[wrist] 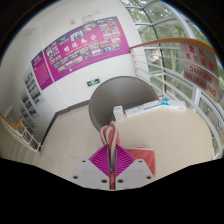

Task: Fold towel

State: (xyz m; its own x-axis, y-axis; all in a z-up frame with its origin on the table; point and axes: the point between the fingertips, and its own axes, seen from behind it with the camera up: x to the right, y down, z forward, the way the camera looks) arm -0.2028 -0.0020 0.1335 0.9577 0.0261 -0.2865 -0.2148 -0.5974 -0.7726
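Tool lifted, towel pinched

Your tool [118, 152] is clamped on a pale towel [112, 137], its folded edge rising just above the pink pads, held high before the poster wall [85, 50].

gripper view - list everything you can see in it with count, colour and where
towel: one, white, held between the fingers, standing up just above them
table: one, pale cream top, under and ahead of the fingers
curved wall or column: one, white, beyond the table's far edge
grey object: one, at the table's far edge; too small to tell what it is
poster board: one, magenta with rows of small pictures, on the far white wall
windows: several panes, green outside, beside the curved wall
fingers: two, with pink pads, closed on the towel
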